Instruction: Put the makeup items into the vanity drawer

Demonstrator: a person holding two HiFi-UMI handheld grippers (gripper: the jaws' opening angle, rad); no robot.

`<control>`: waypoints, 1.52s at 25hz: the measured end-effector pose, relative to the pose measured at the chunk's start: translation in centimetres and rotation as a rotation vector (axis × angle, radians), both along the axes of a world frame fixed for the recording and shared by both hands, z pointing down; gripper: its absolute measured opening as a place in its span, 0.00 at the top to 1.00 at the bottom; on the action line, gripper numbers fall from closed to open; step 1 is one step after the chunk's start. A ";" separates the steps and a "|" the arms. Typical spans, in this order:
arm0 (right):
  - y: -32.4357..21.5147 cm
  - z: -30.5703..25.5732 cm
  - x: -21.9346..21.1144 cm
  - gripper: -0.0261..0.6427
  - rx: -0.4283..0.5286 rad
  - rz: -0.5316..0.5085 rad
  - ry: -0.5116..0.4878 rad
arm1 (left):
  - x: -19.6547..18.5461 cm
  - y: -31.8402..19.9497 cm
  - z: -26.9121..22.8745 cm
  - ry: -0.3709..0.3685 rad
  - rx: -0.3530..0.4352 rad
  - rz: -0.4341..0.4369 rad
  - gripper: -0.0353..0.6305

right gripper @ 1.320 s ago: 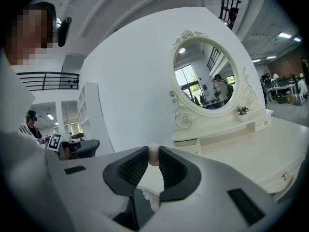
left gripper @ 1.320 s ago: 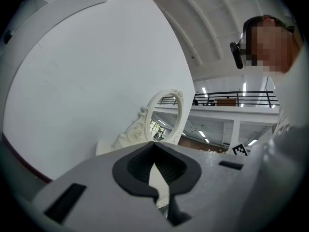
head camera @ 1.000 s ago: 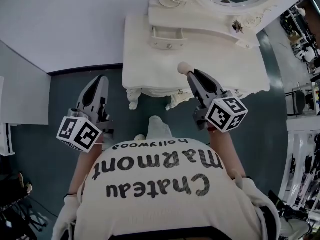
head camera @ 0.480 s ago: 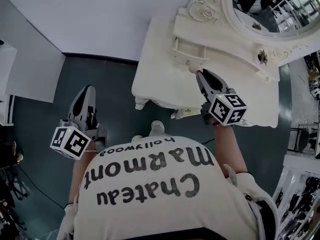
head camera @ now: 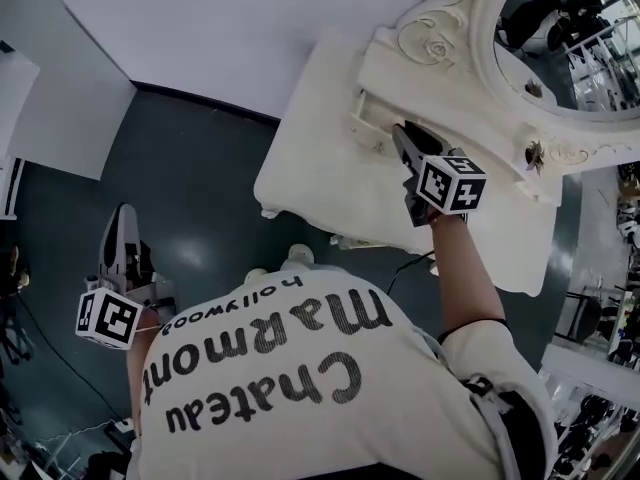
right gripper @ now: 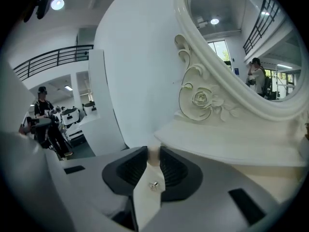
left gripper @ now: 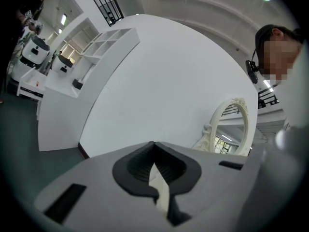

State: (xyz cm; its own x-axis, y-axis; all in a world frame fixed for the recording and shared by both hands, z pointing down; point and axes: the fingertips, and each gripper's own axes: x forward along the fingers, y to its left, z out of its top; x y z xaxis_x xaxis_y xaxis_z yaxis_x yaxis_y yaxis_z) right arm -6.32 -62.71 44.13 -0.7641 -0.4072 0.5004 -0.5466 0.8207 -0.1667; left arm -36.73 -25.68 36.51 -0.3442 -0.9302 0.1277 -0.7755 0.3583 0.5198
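The right tool (head camera: pixel 402 134) is at the open drawer (head camera: pixel 366 120), and its jaws are opening around a beige makeup item (right gripper: pixel 153 154). I judge it almost stored. The left tool (head camera: pixel 124 216) is pressed together and empty.

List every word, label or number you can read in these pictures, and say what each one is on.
"Chateau MaRmont": large dark letters on the person's light shirt, upside down in the head view.
"hollywood": smaller line on the same shirt, above the big letters in that view.
Marker cubes: black-and-white square patterns only, no words or numbers.
Vanity and both gripper views: no readable text.
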 end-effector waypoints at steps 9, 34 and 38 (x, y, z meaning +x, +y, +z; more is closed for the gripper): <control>-2.8 4.0 -1.6 0.80 -0.102 -0.092 0.171 | -0.7 0.9 -0.1 0.008 0.002 -0.092 0.94; -4.2 8.0 -1.6 0.79 -0.227 -0.158 0.419 | -1.2 3.2 0.6 0.027 -0.011 -0.175 0.94; -4.4 8.2 -1.5 0.79 -0.237 -0.137 0.440 | -1.2 3.5 0.8 0.038 -0.004 -0.185 0.94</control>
State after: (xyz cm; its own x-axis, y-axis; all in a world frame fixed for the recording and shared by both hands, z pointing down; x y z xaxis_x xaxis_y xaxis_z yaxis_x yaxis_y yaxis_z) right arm -7.82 -67.07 52.37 -0.4990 -0.1545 0.8527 -0.4970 0.8571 -0.1355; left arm -37.89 -22.23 37.31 -0.5041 -0.8509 0.1477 -0.6759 0.4951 0.5460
